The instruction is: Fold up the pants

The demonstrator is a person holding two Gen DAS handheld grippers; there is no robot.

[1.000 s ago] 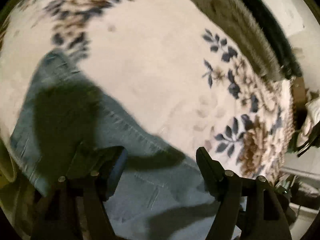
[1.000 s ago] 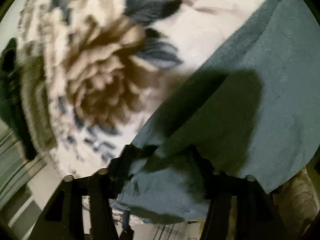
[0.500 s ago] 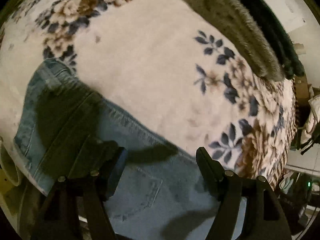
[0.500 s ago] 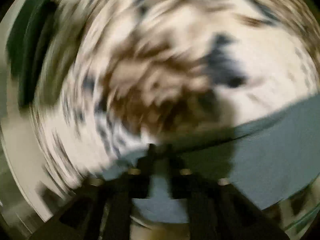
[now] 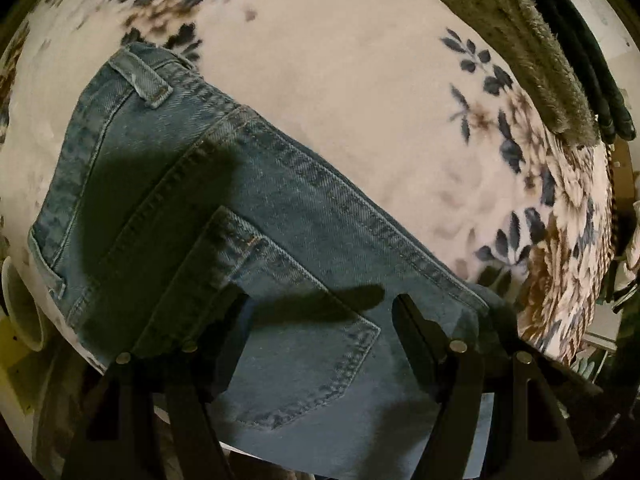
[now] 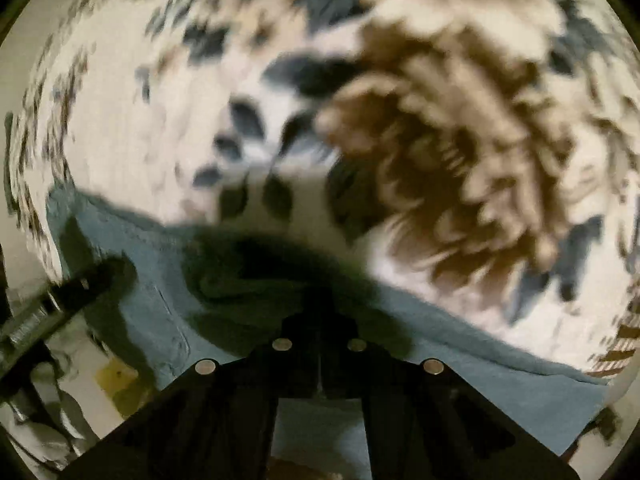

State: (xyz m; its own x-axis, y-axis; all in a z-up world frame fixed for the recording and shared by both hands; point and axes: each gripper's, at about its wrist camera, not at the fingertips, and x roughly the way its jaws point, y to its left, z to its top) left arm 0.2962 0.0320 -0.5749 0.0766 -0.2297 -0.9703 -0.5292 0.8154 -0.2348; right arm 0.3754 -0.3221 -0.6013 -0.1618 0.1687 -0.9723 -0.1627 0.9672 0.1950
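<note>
Blue denim jeans (image 5: 224, 216) lie on a cream floral blanket (image 5: 360, 92), waistband and a belt loop at the upper left, a back pocket (image 5: 304, 320) near my fingers. My left gripper (image 5: 320, 316) is open, low over the pocket area, holding nothing. In the blurred right wrist view my right gripper (image 6: 320, 316) is shut on a bunched fold of the jeans (image 6: 248, 276), whose edge runs across the lower frame over the blanket (image 6: 440, 140).
A shaggy olive-grey throw (image 5: 512, 40) and dark green cloth (image 5: 592, 76) lie along the blanket's far right edge. A pale cup-like object (image 5: 20, 308) sits at the left edge. The other gripper's dark finger (image 6: 92, 280) shows at left in the right wrist view.
My left gripper has moved closer over the jeans, bringing waistband and pocket into view. My right gripper closed on the jeans' edge and swung, gathering cloth.
</note>
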